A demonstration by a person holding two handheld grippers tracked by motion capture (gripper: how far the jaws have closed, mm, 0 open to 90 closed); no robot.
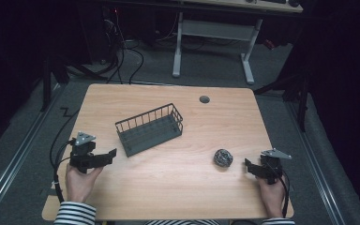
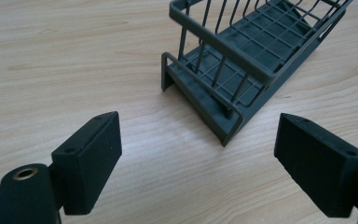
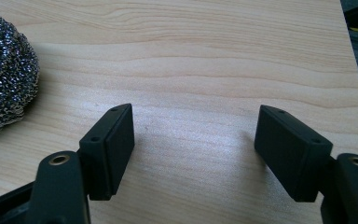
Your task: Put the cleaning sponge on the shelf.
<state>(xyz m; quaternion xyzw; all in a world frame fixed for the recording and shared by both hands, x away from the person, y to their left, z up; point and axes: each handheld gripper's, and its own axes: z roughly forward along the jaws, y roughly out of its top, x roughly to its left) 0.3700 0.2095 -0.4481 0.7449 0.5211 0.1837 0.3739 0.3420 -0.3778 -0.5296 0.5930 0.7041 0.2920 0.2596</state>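
1. Black jaws of the left gripper (image 2: pixel 198 158) stand wide apart with nothing between them, low over the wooden table (image 1: pixel 122 98); the person's left hand (image 1: pixel 80 180) holds it near the table's front left.
2. Just ahead of those jaws sits the dark grey wire basket (image 2: pixel 242 56), apart from them, one short end turned towards the gripper; from the high view it lies at a slant left of the table's centre (image 1: pixel 150 129).
3. Over at the front right, the right gripper (image 3: pixel 196 149) is likewise spread wide and grips nothing, steadied by the right hand (image 1: pixel 273 194).
4. A steel wool scouring ball (image 3: pixel 4 70) rests on the wood near that gripper, off to the side of its jaws, untouched, and well apart from the basket (image 1: pixel 223 158).
5. Striped sleeves (image 1: pixel 75 213) show at the near edge.
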